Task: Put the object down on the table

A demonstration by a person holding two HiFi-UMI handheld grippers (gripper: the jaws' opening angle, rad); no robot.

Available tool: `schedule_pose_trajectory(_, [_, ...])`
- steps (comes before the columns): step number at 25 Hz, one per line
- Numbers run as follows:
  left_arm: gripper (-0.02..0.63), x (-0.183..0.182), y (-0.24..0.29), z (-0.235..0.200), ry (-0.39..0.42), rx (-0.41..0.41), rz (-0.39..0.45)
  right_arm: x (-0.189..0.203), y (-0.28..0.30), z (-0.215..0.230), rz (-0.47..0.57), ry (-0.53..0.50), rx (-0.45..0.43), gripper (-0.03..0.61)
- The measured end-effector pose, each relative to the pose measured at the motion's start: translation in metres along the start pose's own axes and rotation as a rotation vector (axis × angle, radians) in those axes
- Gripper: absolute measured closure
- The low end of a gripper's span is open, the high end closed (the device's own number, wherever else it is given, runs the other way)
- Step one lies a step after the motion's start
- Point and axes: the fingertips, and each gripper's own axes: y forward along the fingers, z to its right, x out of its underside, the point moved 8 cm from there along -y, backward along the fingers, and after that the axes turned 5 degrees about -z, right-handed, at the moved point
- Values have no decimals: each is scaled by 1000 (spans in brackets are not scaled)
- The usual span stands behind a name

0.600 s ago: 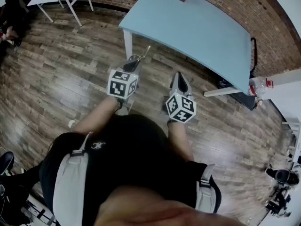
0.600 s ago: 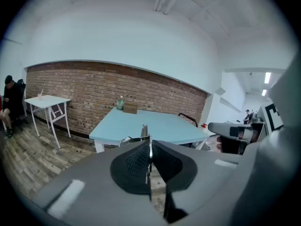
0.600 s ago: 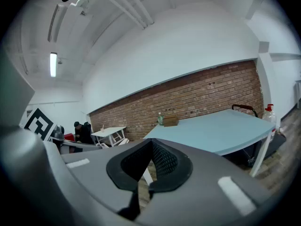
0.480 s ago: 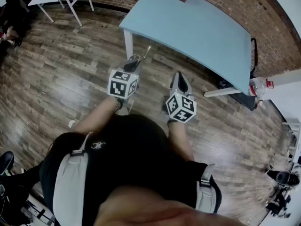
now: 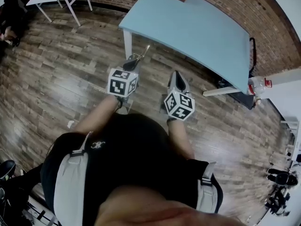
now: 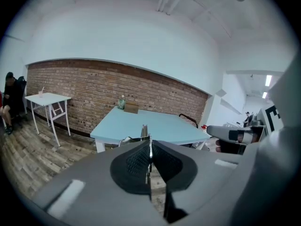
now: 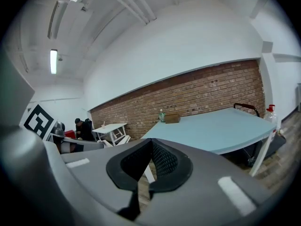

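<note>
Short of the light-blue table point(image 5: 197, 27), over wood floor point(image 5: 56, 79): left gripper point(image 6: 147, 145) clamped on thin metal strip point(image 6: 145, 130); right gripper point(image 7: 149, 144) alongside, jaws together, empty. Step, by judgement: carry. Next: reach the table, lower, release.

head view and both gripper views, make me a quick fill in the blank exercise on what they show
1. The left tongs are shut on a thin ____ object.
2. The right tongs are shut and hold ____.
3. The table ahead has a light ____ top.
4. The wall behind the table is made of ____.

Missing words: metal; nothing; blue; brick
</note>
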Motion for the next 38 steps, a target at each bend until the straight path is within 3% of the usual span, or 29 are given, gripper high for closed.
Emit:
schedule_pose_trajectory(16, [607,3,7,-39,5,41,-48,11,18,-35,-24,-11,32,565])
schedule_pose_trajectory(28, [607,-3,0,-96,25,77,-47,22,48,-90,-27,-17,50,564])
schedule_pose_trajectory(38, [607,-4,0,-114,7,80,-39,16,64,-106,-28,-39,39,564])
